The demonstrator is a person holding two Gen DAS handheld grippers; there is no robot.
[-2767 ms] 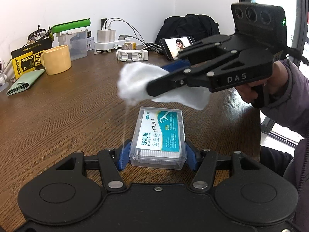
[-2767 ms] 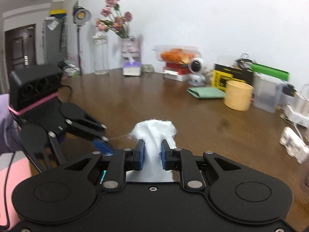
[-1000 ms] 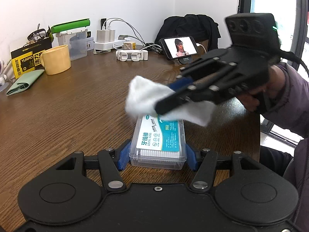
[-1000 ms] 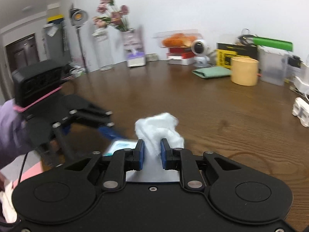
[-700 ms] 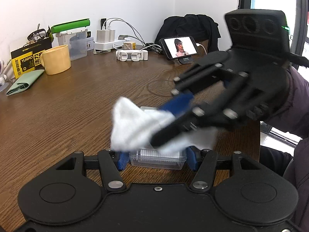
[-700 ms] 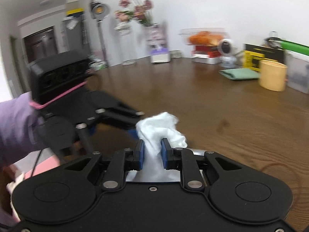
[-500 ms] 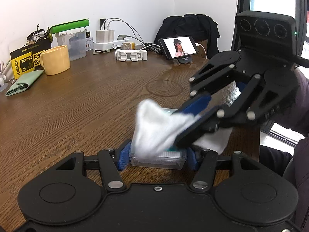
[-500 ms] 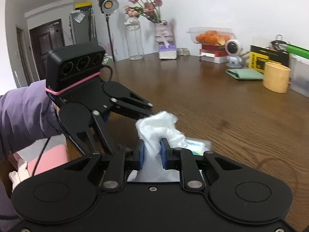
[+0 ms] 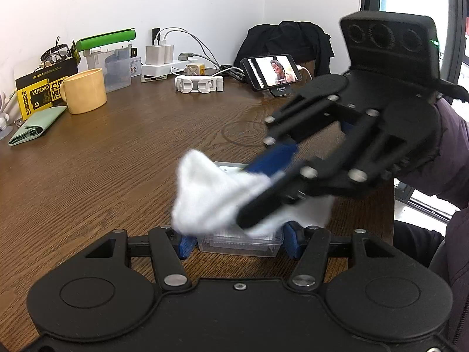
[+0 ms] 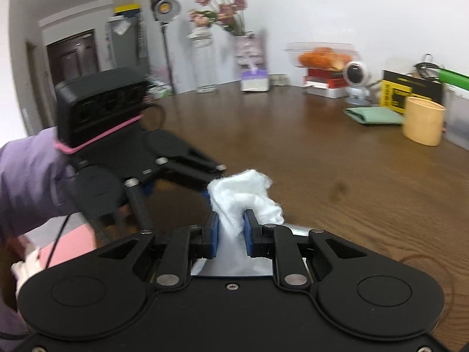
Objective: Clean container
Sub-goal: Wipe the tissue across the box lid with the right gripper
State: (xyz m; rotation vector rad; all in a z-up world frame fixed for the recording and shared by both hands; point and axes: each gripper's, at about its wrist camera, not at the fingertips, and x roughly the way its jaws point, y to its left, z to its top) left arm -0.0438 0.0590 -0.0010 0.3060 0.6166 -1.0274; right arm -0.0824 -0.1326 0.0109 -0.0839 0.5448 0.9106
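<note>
A clear plastic container (image 9: 240, 245) of floss picks lies on the brown table (image 9: 117, 158), and my left gripper (image 9: 239, 239) is shut on its two sides with the blue pads. My right gripper (image 9: 244, 195) reaches in from the right, shut on a white cloth (image 9: 208, 199). The cloth lies pressed over the container's lid and hides most of it. In the right wrist view the cloth (image 10: 243, 193) bulges out between the blue pads of my right gripper (image 10: 231, 231). My left gripper (image 10: 181, 202), held by a purple-sleeved arm, sits just left of it.
Along the back wall stand a yellow mug (image 9: 83, 91), a green wallet (image 9: 35, 127), a yellow-black box (image 9: 38, 94), a green-lidded bin (image 9: 112, 58), chargers (image 9: 164, 61) and a phone on a stand (image 9: 274, 70). The table's edge runs close on the right.
The right gripper has rubbed the cloth from the lid's far end down to its near end, then sideways, and has rolled. The left gripper and the container have stayed put.
</note>
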